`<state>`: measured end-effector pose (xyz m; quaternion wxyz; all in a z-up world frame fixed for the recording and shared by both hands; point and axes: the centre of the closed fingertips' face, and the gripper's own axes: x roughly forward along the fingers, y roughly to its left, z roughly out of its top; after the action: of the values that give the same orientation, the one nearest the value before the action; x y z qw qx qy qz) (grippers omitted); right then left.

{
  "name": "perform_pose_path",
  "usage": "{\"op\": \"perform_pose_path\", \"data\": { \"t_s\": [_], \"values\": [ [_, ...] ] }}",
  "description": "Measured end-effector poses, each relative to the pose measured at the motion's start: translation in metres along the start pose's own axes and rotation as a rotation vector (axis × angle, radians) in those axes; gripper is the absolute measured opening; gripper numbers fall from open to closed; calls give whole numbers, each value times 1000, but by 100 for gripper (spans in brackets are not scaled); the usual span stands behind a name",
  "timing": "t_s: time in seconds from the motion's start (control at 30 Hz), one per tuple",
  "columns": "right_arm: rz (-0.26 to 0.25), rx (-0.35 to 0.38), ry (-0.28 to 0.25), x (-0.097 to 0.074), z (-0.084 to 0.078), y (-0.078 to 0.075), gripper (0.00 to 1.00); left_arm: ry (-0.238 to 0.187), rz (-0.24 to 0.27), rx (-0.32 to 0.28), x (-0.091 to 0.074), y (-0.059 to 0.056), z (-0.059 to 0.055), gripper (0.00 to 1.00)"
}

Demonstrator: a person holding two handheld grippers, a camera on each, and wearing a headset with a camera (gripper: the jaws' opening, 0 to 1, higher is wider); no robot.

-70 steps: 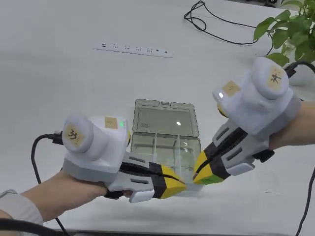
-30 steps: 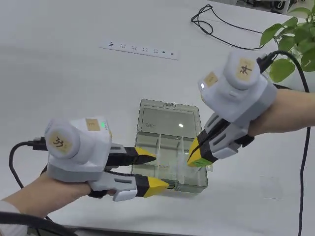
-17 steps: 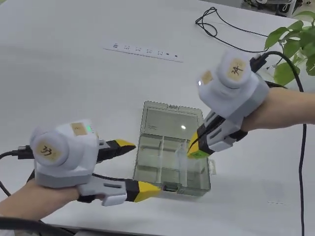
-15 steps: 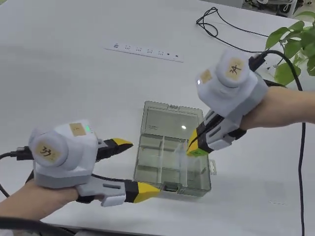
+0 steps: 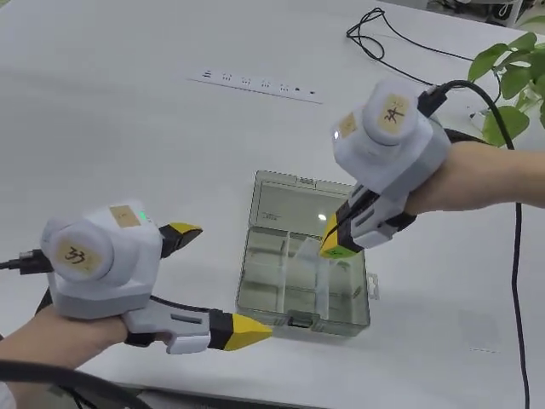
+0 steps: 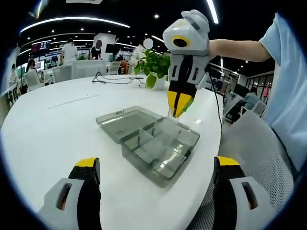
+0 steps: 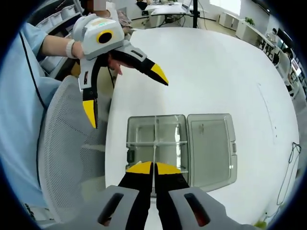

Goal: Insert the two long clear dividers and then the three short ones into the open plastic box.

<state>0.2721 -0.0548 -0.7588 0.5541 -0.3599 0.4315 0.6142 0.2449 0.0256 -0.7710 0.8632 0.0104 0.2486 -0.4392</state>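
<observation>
Open-plan office, white desks (image 6: 43, 129), mesh chair (image 7: 62, 158), strip lights (image 6: 72, 19)

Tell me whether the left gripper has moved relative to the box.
Yes. The left gripper has drawn back leftward, off the front left corner of the box, and its jaws now stand wide open.

White table (image 5: 102, 128) bears open plastic box (image 5: 285, 204), power strip (image 5: 260, 85), black cable (image 5: 358, 38).

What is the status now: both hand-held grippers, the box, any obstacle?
Left hand-held gripper open, beside the box. Right hand-held gripper shut on a clear divider, over the box. No obstacle seen over it.
</observation>
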Motion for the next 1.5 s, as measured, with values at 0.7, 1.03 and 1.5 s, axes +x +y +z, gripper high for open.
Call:
{"op": "perform_pose_path", "data": {
  "t_s": [0.7, 1.03, 1.5],
  "values": [
    [-13, -37, 15, 11, -2, 1, 2, -2, 0, -27, -1, -7, -4, 99],
    [-32, -40, 45, 24, -2, 1, 2, 1, -4, -31, -1, -7, -5, 98],
    [-74, -31, 108, 56, -15, -4, 2, 0, -4, -38, -2, -5, -5, 96]
  ]
}}
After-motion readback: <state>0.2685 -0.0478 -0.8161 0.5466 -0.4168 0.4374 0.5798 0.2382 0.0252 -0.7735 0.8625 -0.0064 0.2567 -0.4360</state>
